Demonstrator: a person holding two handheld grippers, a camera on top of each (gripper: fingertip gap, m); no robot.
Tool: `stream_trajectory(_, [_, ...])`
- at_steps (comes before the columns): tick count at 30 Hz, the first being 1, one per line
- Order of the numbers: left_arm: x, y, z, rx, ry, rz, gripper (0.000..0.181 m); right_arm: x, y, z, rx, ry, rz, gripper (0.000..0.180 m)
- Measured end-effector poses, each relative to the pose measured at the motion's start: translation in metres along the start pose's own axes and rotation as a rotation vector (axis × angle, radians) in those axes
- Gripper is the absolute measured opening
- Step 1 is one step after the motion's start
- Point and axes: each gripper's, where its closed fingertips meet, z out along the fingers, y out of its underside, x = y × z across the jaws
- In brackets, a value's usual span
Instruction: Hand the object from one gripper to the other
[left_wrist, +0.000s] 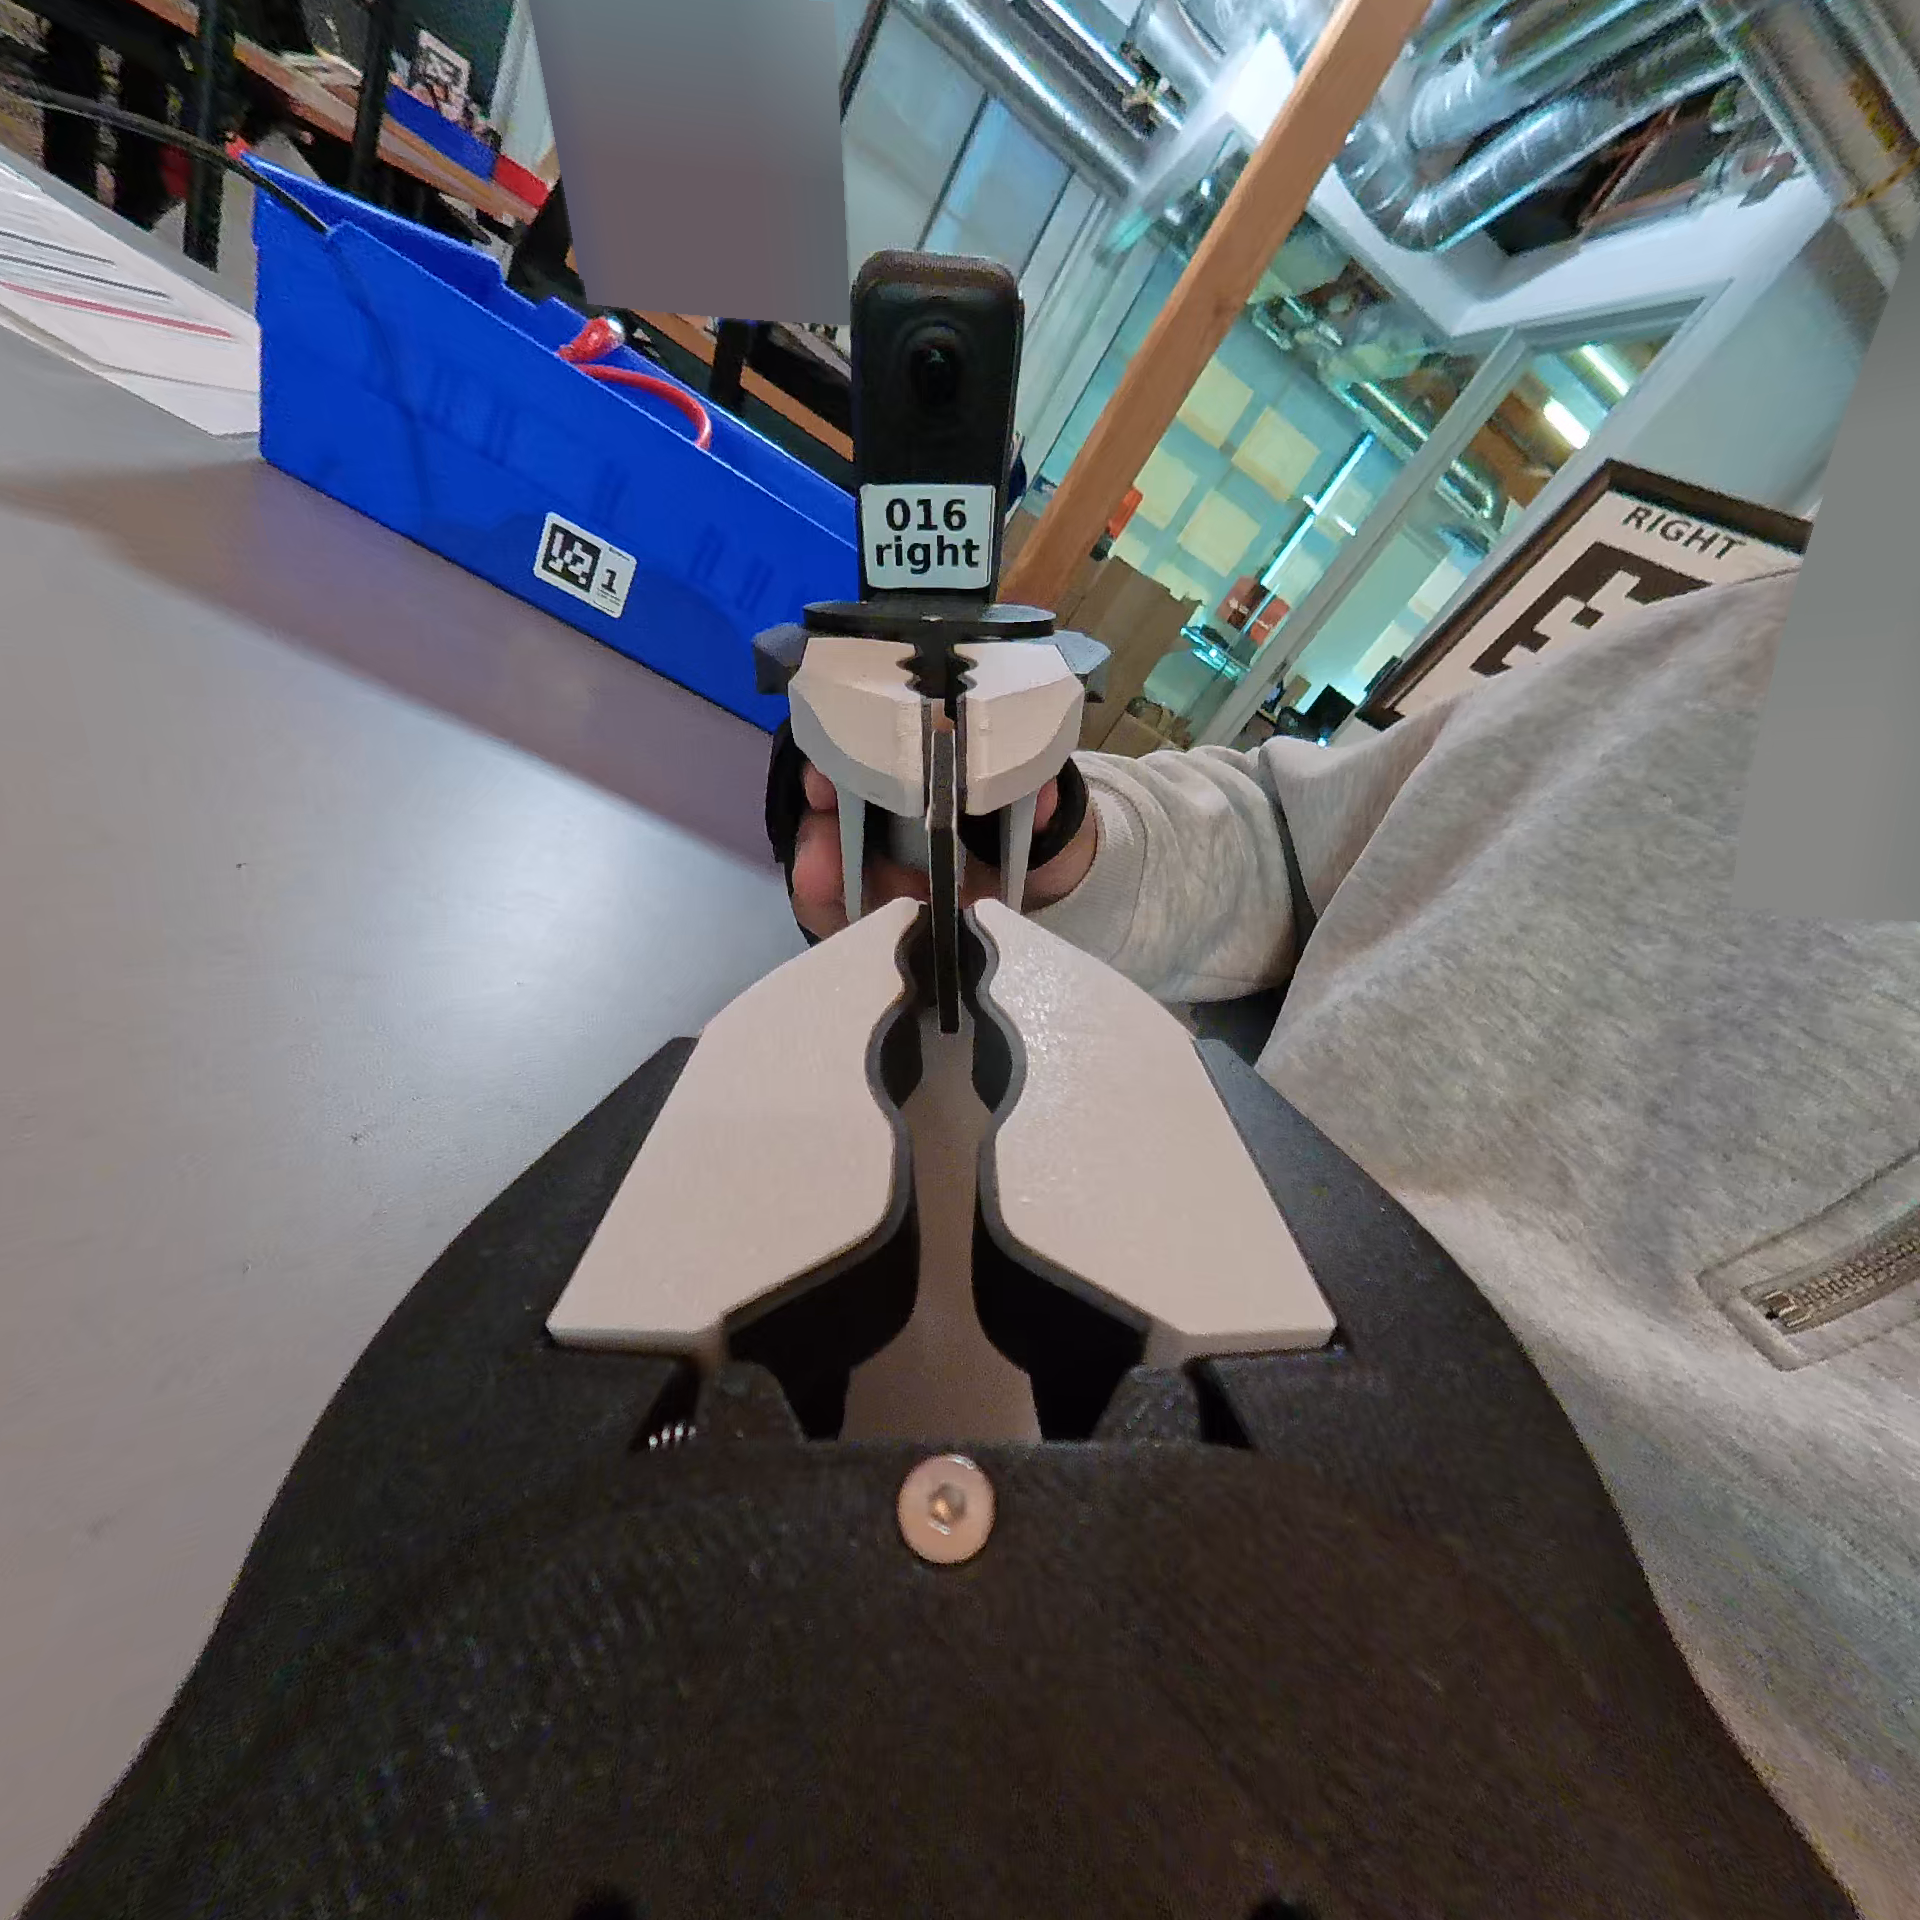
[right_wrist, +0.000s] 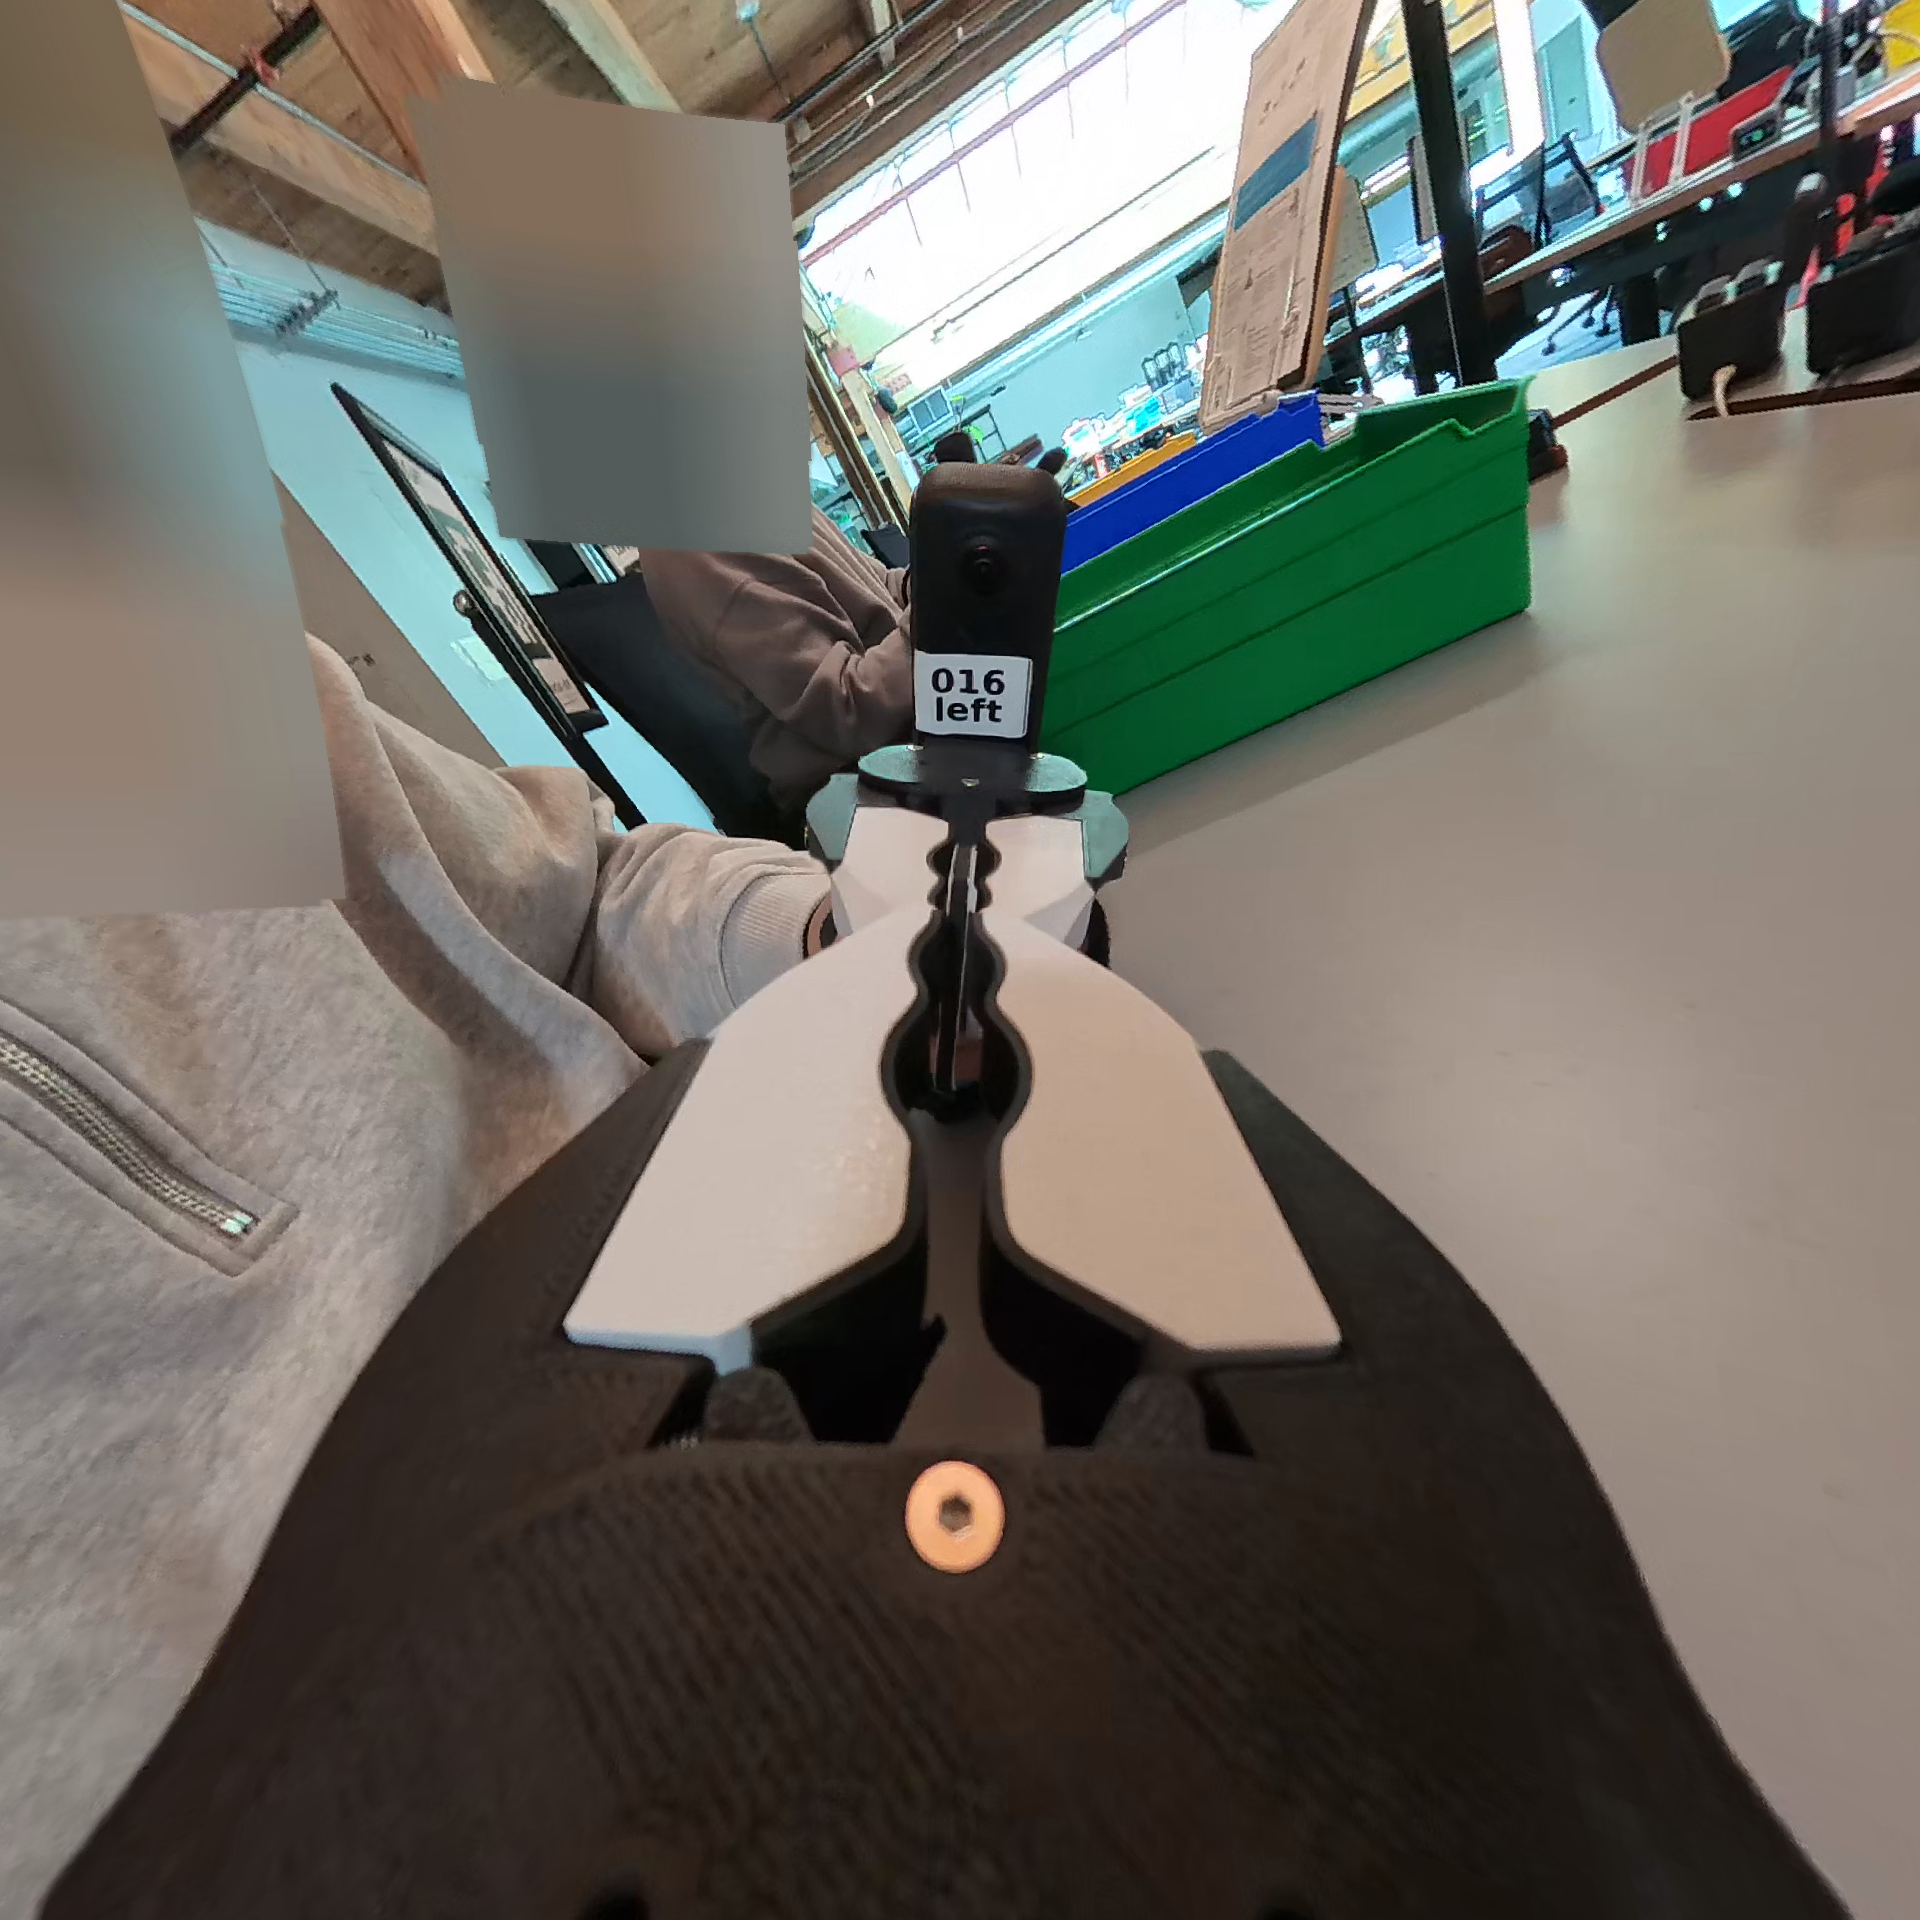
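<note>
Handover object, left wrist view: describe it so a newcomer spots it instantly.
Start at the grey table, then the two white-fingered grippers meeting tip to tip: the left gripper near, the right gripper facing it. Bridging them is the thin black strip, seen edge-on, pinched by both. Unlike the broad white fingers around it, it is dark and blade-thin.

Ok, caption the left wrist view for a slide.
Left gripper and right gripper meet tip to tip on a thin black object.
</note>
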Motion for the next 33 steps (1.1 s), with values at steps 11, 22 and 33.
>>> stream_trajectory(11, [-0.001,-0.001,-0.001,0.008,0.0,-0.015,0.002,0.001,0.0,-0.001,-0.006,0.01,-0.008,0.004])
stream_trajectory(22, [-0.009,-0.01,-0.01,0.072,-0.011,-0.063,0.002,0.007,0.008,0.0,-0.034,0.016,0.019,0.014])
stream_trajectory(33, [-0.005,-0.012,-0.008,0.084,0.001,-0.065,0.002,0.004,0.016,0.006,-0.092,0.031,-0.026,0.004])
